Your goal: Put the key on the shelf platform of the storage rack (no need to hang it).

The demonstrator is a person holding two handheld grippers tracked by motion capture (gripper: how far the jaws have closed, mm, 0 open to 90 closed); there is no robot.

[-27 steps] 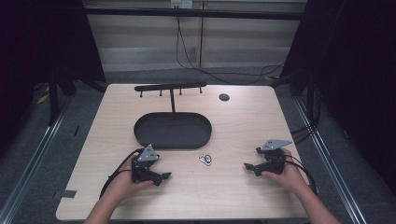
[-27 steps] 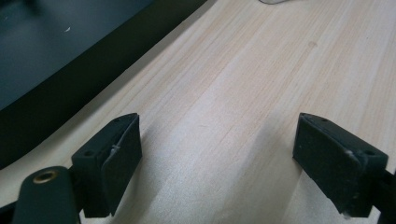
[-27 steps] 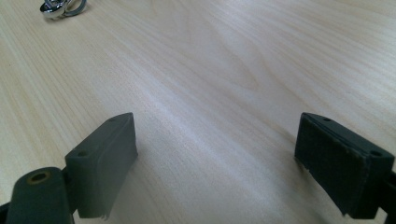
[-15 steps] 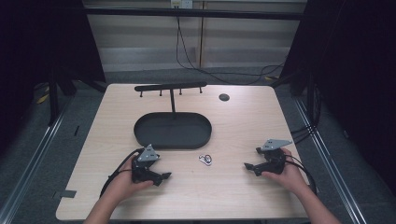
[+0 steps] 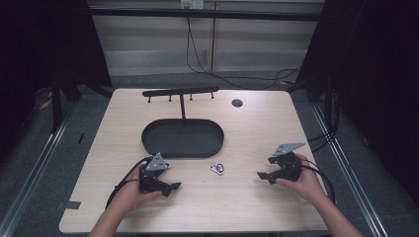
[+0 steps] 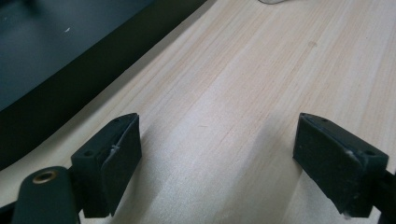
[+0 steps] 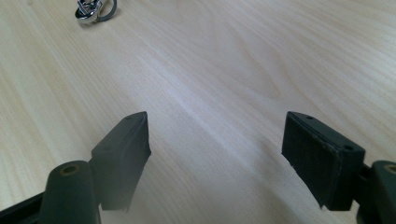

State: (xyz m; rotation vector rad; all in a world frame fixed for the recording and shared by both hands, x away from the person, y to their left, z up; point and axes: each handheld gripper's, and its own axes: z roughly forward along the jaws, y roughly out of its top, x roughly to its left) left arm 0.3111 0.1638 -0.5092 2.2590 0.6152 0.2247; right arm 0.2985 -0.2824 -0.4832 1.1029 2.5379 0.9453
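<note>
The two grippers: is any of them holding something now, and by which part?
Nothing is held. The left gripper and the right gripper both have open jaws over bare table. The small metal ring piece lies untouched between them.

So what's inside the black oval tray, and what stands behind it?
The black oval tray looks empty, though its dark floor could hide something small. Behind it rises a black rack with short pegs; the tray's rim hides the foot of the post.

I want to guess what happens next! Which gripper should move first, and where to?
Probably the right gripper: ease it toward the small metal keyring, which lies on the table between both grippers. Its jaws stand open with nothing between them, and they already point that way.
</note>
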